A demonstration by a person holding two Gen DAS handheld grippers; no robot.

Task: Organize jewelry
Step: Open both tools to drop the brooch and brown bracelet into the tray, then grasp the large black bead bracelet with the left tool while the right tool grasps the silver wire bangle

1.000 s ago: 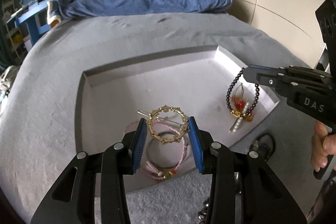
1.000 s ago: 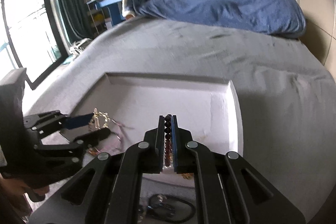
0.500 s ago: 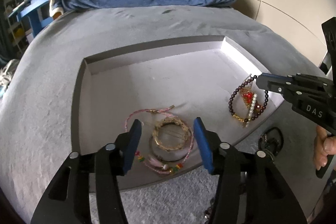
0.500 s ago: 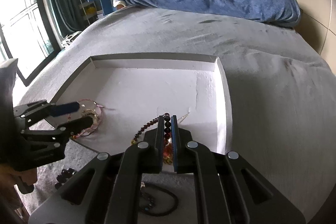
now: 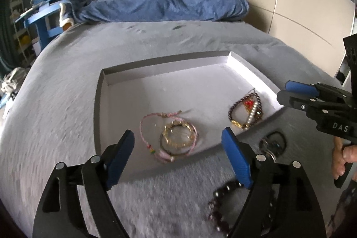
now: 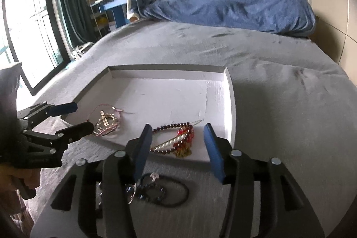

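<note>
Beaded bracelet [image 6: 176, 137] freshly released, flat

Matt white tray [image 5: 250, 73], fuzzy bedspread [image 5: 67, 104].

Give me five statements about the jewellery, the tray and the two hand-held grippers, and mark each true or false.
1. The gold ring-shaped bracelet lies inside the shallow white tray. True.
2. The left hand-held gripper is clamped on the gold bracelet. False: its jaws have just been opening and stand apart, with nothing between them.
3. The dark beaded bracelet with red and pearl beads lies in the tray near its right wall. True.
4. The right hand-held gripper holds that beaded bracelet off the tray. False: its jaws have just been opening, and the bracelet rests on the tray floor.
5. All the jewellery is in the tray. False: a black cord loop lies on the grey bedspread outside it.
</note>
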